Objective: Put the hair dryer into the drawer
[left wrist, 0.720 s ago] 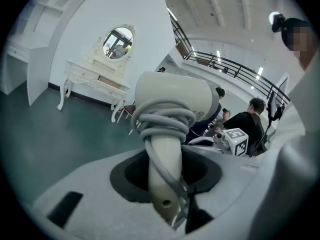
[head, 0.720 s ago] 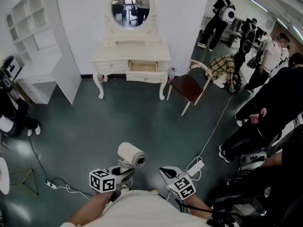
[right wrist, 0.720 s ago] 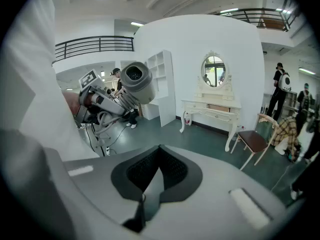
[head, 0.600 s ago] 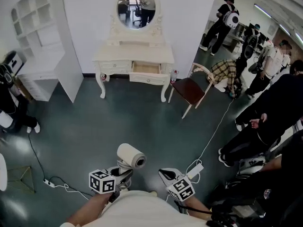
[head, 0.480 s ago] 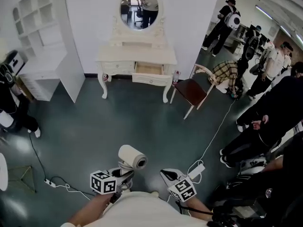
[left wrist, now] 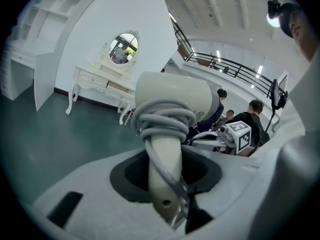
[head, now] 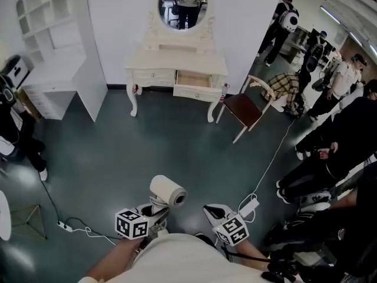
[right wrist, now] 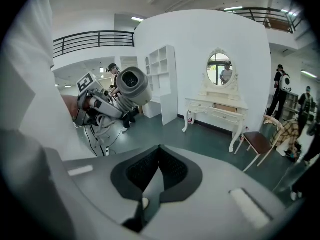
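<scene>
A white hair dryer (head: 168, 191) with its grey cord wound round the neck stands upright in my left gripper (head: 154, 212). In the left gripper view the jaws are shut on the hair dryer's handle (left wrist: 162, 179), with the barrel (left wrist: 175, 99) above them. My right gripper (head: 213, 212) is beside it on the right, shut and holding nothing (right wrist: 150, 184). The right gripper view has the hair dryer (right wrist: 131, 85) at the left. Far ahead stands a cream dressing table (head: 177, 63) with an oval mirror. Its middle drawer (head: 194, 80) is pulled open.
A wooden chair (head: 244, 108) stands right of the table. White shelving (head: 56, 46) is at the back left. Several people (head: 330, 128) stand along the right side. A white cable with a power strip (head: 247, 205) runs over the dark green floor, and another cable (head: 65, 226) lies at the left.
The dressing table has come lower and slightly right in the head view, so I have moved towards it. Both grippers keep their places, the left still holding the hair dryer.
</scene>
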Motion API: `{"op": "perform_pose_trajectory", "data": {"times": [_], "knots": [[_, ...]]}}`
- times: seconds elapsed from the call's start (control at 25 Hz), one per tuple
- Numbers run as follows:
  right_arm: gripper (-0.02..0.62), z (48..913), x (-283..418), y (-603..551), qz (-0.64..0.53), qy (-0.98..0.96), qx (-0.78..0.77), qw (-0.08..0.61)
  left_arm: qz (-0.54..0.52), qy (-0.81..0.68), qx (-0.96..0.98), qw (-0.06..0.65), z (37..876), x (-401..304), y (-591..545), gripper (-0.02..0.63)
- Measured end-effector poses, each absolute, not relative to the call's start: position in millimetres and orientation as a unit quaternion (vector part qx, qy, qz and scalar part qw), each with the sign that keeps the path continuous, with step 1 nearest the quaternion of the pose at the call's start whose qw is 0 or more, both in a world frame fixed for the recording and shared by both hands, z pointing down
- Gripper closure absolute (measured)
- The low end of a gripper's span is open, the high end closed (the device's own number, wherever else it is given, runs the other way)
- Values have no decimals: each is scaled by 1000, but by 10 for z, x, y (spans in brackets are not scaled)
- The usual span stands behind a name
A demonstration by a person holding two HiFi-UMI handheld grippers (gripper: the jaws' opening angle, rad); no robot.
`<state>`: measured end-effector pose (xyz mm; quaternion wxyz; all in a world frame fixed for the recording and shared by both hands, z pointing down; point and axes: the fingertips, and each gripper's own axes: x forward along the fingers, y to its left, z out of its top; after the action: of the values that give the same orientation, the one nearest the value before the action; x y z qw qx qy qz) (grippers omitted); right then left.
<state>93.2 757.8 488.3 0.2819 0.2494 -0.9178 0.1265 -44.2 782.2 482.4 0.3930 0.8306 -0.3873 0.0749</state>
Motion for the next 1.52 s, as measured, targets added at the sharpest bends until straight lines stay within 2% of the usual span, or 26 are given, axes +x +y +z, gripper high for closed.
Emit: {"op": "perform_pose_trajectory", "data": {"times": [0.12,0.24,0.48,0.76,1.16,1.52], "knots": [[587,4897,694,7582,129,-916,256,281,79,-391,828,395,4896,-725,7871,457],[538,4904,496,7586,139,-913,257,285,83,-394,823,401,4955,-963,7869,457],[537,5081,369,7278,148,-910,248,298,75,-404,815,409,5146,-1156,7523,457],[546,5093,336,6283,147,-920,234,279,89,-420,810,400,5075,-1101,6667,457],[548,4967,782,4580,143,-928,227,257,96,-439,804,390,4855,-722,5045,457],[552,5218,925,3705,171,-921,230,263,96,-432,797,411,4926,-553,4086,457]]}}
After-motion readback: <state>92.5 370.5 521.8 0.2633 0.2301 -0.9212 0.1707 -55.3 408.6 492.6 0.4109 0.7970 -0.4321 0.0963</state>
